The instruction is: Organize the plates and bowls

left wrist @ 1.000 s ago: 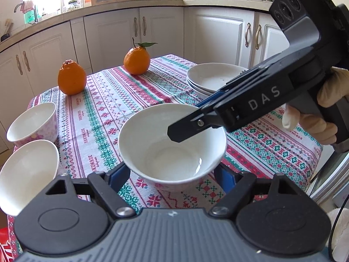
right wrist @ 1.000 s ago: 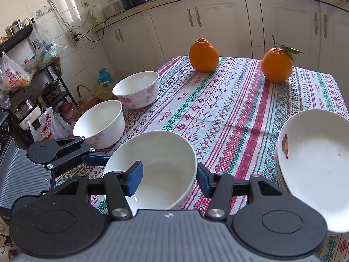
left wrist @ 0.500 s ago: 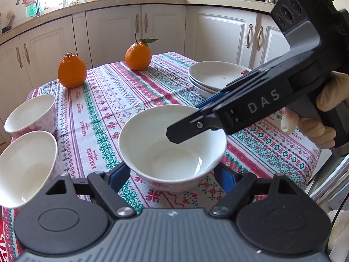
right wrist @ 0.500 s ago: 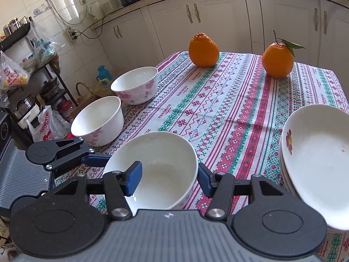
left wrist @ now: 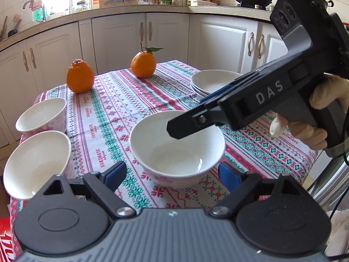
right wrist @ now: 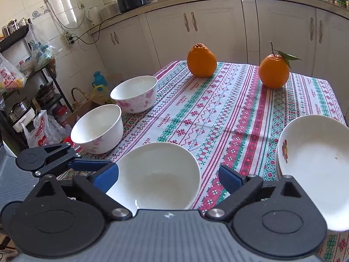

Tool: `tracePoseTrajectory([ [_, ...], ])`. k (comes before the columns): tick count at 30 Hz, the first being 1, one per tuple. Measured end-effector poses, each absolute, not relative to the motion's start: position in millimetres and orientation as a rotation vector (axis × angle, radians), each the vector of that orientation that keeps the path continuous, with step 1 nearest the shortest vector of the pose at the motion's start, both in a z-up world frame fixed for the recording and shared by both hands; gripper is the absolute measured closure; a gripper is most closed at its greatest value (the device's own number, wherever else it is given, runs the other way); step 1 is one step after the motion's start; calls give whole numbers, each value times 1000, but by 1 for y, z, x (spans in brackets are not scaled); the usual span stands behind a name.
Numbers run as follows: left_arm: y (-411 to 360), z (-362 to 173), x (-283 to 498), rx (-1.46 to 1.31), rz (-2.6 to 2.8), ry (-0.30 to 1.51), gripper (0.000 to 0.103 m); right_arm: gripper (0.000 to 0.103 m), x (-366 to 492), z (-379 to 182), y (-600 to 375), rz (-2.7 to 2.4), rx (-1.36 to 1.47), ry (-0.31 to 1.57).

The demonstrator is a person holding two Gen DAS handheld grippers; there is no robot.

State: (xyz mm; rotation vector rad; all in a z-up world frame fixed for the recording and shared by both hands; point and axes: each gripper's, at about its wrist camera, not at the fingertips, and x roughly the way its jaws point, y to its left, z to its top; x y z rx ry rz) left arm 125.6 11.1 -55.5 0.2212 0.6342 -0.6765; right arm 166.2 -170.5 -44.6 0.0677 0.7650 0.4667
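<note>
A white bowl with pink flowers (left wrist: 176,152) rests on the patterned tablecloth near the front edge. My left gripper (left wrist: 172,174) straddles it, jaws opening, and its blue pads stand clear of the bowl's sides. My right gripper (right wrist: 169,178) hangs over the same bowl (right wrist: 157,174), jaws opening wide and touching nothing. In the left wrist view its tip (left wrist: 174,131) hovers above the bowl's inside. Two more bowls (left wrist: 41,118) (left wrist: 35,163) stand at the left edge. A stack of white plates (left wrist: 213,83) sits at the right.
Two oranges (left wrist: 80,78) (left wrist: 143,64) stand at the far side of the table (left wrist: 122,113). Kitchen cabinets and a counter lie behind. A rack with bags and pots (right wrist: 21,83) stands left of the table in the right wrist view.
The right gripper's jaws have spread wide apart. The left gripper's pads, which touched the bowl's sides, have moved off them. Neither hand has shifted much.
</note>
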Motion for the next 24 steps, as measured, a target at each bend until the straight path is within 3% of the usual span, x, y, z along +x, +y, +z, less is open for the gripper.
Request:
tracePoseTrajectory([
  [24, 112, -60, 129, 135, -367, 610, 12, 0, 181, -20, -90, 523, -150, 726],
])
